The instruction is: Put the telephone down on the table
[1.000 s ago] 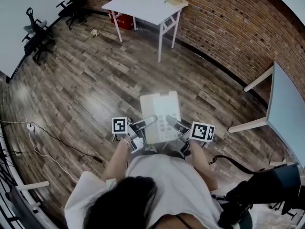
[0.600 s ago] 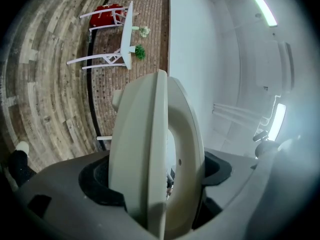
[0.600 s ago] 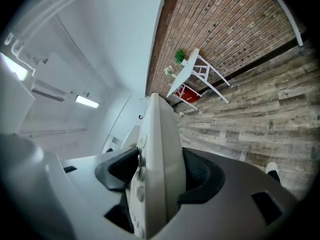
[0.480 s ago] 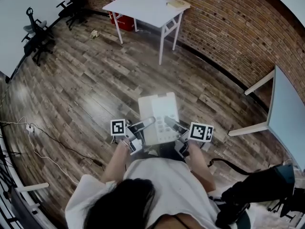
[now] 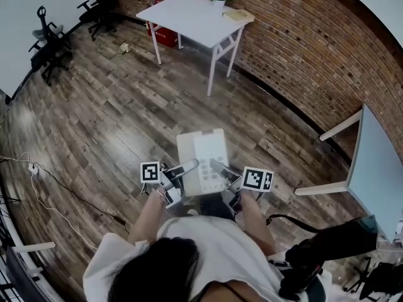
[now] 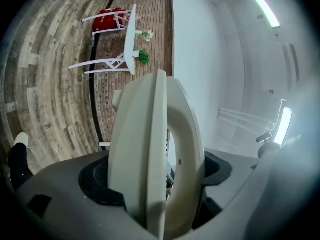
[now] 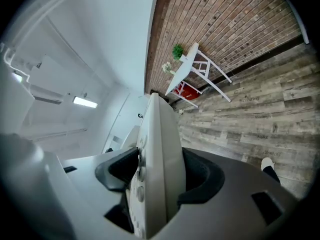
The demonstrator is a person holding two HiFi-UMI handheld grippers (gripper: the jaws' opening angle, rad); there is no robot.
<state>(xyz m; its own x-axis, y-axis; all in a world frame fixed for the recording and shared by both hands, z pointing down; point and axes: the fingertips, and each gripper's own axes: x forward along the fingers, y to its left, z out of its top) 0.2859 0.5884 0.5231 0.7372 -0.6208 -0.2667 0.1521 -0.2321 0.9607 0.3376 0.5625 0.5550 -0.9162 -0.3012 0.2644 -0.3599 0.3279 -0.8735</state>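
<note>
The left claw (image 5: pixel 184 168) pinches one side of the cream telephone (image 5: pixel 204 153). The right claw (image 5: pixel 220 167) pinches the other side. The telephone is up in the air over the wood floor (image 5: pixel 113 106), well apart from the white desk (image 5: pixel 189 12). Its handset seems to be on the left.

Count now: telephone (image 5: pixel 203 159) 1 | left gripper (image 5: pixel 187 166), right gripper (image 5: pixel 218 167) 2 | white table (image 5: pixel 189 14), right-edge table (image 5: pixel 376 162) 2
</note>
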